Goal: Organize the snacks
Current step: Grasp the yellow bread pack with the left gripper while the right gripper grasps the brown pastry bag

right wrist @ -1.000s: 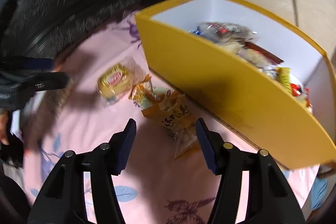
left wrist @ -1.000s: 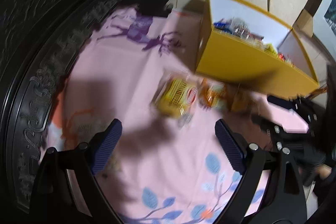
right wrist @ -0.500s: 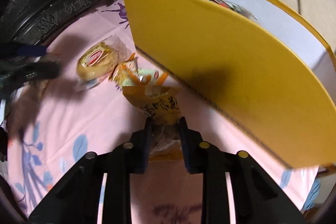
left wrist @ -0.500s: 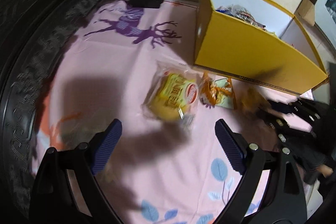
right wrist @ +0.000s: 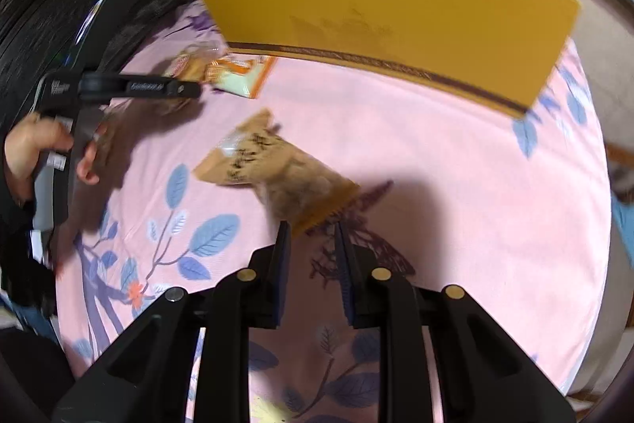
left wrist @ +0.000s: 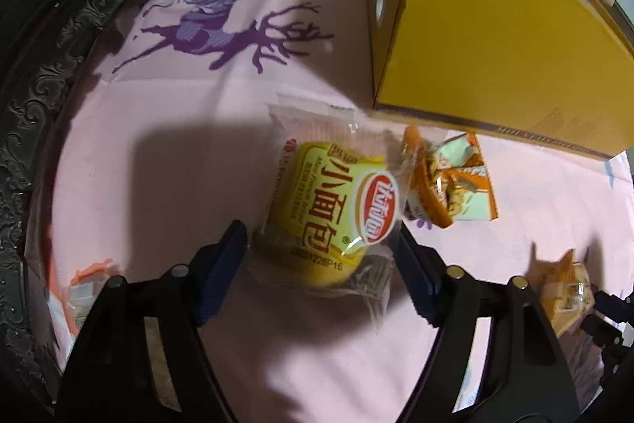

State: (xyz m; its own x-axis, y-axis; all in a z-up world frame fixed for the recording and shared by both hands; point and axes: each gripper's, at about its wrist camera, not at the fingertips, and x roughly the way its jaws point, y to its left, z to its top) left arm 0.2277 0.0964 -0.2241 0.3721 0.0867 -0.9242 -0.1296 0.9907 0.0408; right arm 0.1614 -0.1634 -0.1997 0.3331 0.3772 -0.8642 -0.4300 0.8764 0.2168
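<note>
The right tool point(right wrist: 311, 230) was seen pinched shut on the crimped edge of a tan plastic snack packet with dark lettering point(right wrist: 273, 169), which a second before had lain loose between wider jaws; now it was lifted clear of the pink printed cloth on the tabletop point(right wrist: 455, 161). The left tool point(left wrist: 321, 256) had been brought down over the yellow-labelled bread roll in clear wrap point(left wrist: 333, 213), its jaws just closing, with the roll between them but not plainly squeezed. Two snacks, it was judged, were being readied for the tall yellow cardboard box point(left wrist: 495, 38) just behind. An orange-and-green crisp sachet point(left wrist: 451, 181) was left lying beside the roll.
</note>
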